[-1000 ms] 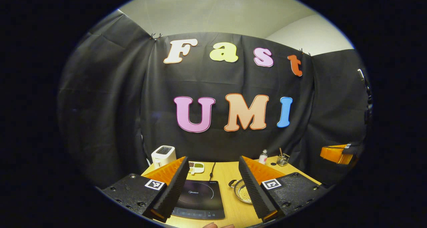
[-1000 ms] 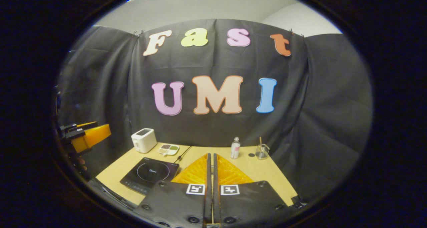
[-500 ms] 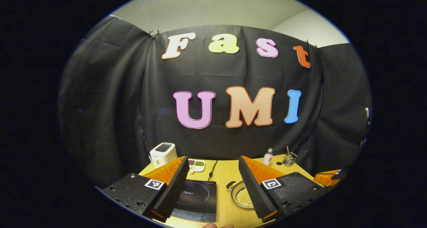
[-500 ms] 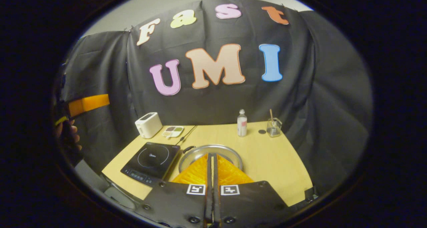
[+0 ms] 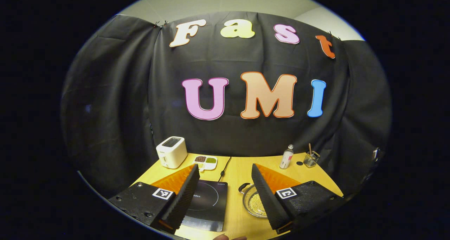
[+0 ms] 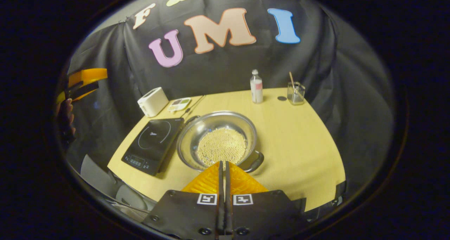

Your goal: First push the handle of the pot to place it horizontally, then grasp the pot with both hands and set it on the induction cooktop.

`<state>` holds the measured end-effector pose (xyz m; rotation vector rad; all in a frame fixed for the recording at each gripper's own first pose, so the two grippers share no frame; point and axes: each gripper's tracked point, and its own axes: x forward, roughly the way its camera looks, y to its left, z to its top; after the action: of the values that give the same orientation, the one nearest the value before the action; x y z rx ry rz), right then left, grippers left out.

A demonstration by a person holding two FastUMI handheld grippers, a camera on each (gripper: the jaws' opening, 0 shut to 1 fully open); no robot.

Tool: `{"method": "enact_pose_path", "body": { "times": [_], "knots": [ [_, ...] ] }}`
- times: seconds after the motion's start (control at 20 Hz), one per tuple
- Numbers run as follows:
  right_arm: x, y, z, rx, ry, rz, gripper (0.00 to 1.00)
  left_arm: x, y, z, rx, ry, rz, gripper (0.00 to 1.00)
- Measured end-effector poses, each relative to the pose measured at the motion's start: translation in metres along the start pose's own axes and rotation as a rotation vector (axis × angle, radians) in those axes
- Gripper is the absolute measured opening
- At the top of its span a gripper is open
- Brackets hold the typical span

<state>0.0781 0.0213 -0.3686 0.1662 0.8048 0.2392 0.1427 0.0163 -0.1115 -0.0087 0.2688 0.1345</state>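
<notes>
Now the left tool (image 5: 222,187) has its two fingers spread wide apart and holds nothing. Below and between them lies the induction cooktop (image 5: 205,204) on the yellow surface (image 5: 235,169), and the pot (image 5: 254,205) sits just right of it, partly hidden behind the tool's right finger. Farther ahead stand a white toaster (image 5: 172,151), a small divided dish (image 5: 205,161), a bottle (image 5: 287,156) and a glass (image 5: 310,159).

The right tool (image 6: 222,166) has its fingers closed together with nothing between them. Its tips hover at the near rim of the pot (image 6: 218,141), which holds pale round grains. One pot handle (image 6: 257,161) shows just right of the tips. The induction cooktop (image 6: 152,145) lies just left of the pot.
</notes>
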Motion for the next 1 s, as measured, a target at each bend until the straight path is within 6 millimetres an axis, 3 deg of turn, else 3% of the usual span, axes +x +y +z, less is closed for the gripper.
{"method": "enact_pose_path", "body": {
  "times": [0.3, 0.45, 0.75, 1.0],
  "knots": [
    [0.044, -0.006, -0.057, 0.042, 0.178, -0.072, 0.03, 0.056, 0.003, -0.032, -0.015, 0.085, -0.09, 0.91],
    [0.067, -0.014, -0.074, 0.07, 0.253, -0.13, 0.03, 0.088, 0.0, -0.053, 0.002, 0.138, -0.16, 0.92],
    [0.089, -0.037, -0.077, 0.181, 0.309, -0.263, 0.03, 0.137, -0.022, -0.093, 0.019, 0.24, -0.31, 0.92],
    [0.09, -0.049, -0.076, 0.231, 0.332, -0.326, 0.03, 0.159, -0.04, -0.121, 0.026, 0.321, -0.408, 0.92]
  ]
}}
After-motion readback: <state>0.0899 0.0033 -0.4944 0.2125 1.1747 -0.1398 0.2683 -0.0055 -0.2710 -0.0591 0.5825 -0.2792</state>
